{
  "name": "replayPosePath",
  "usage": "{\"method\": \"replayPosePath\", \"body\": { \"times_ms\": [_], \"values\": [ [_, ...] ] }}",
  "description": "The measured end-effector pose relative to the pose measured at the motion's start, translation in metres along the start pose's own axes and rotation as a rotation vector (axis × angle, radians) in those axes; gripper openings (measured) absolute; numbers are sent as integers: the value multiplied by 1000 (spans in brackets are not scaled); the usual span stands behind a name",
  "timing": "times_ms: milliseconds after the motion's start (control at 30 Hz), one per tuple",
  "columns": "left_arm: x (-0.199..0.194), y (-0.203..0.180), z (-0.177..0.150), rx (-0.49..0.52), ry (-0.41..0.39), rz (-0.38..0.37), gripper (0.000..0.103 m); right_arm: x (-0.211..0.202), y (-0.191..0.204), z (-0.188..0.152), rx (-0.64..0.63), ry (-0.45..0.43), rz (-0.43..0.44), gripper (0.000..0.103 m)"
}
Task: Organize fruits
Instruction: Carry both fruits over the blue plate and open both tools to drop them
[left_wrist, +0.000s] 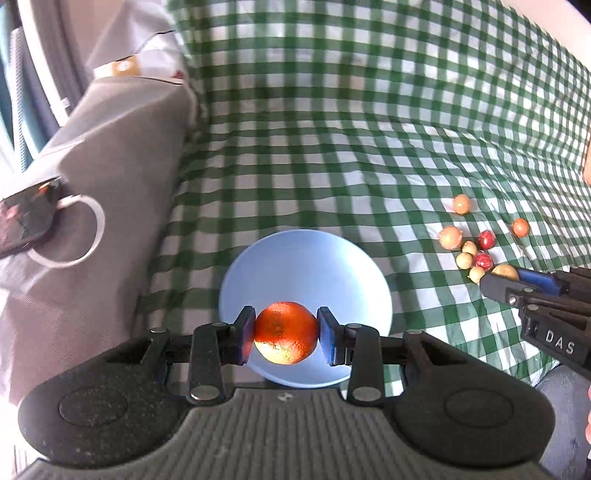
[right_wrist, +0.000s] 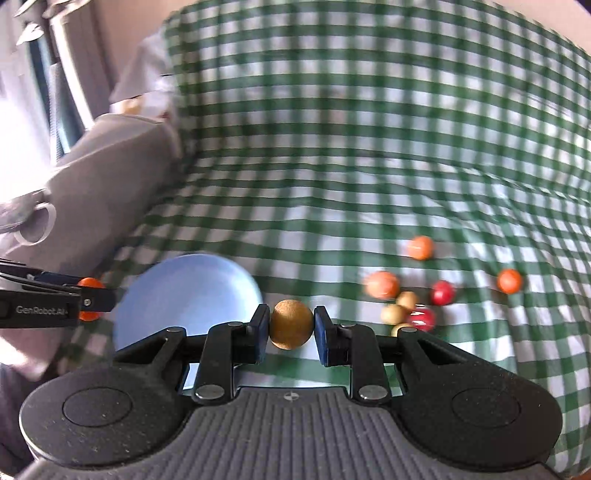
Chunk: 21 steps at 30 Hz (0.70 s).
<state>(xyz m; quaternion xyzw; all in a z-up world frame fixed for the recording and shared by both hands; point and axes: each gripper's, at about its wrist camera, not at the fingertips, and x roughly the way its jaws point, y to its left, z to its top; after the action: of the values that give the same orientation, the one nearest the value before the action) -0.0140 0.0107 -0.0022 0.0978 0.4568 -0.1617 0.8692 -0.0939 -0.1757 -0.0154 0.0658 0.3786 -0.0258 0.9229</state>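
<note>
My left gripper (left_wrist: 285, 335) is shut on an orange (left_wrist: 285, 332), held in the air over the near part of a light blue plate (left_wrist: 295, 258). My right gripper (right_wrist: 291, 326) is shut on a small brown round fruit (right_wrist: 291, 324), just right of the blue plate (right_wrist: 184, 291). In the left wrist view the right gripper (left_wrist: 496, 280) comes in from the right with that brown fruit (left_wrist: 505, 270). In the right wrist view the left gripper (right_wrist: 90, 299) enters from the left, the orange (right_wrist: 89, 283) partly hidden behind its finger. Several small loose fruits (left_wrist: 469, 249) lie on the cloth to the right.
A green and white checked cloth (left_wrist: 351, 129) covers the surface. A grey cushion (left_wrist: 110, 166) with a white ring (left_wrist: 85, 229) and a dark object (left_wrist: 26, 218) lies at the left. Loose fruits (right_wrist: 406, 299) include orange (right_wrist: 420, 247), red (right_wrist: 442, 292) and pale ones.
</note>
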Motion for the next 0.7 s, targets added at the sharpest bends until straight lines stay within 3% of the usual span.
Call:
{"method": "replayPosePath", "body": {
  "times_ms": [400, 700],
  "values": [
    [-26, 42, -25, -86, -24, -17, 40, -20, 63, -5, -115, -8, 57, 27],
    [-16, 49, -26, -107, -9, -36, 40, -11, 76, -8, -135, 13, 68, 27]
  ]
}}
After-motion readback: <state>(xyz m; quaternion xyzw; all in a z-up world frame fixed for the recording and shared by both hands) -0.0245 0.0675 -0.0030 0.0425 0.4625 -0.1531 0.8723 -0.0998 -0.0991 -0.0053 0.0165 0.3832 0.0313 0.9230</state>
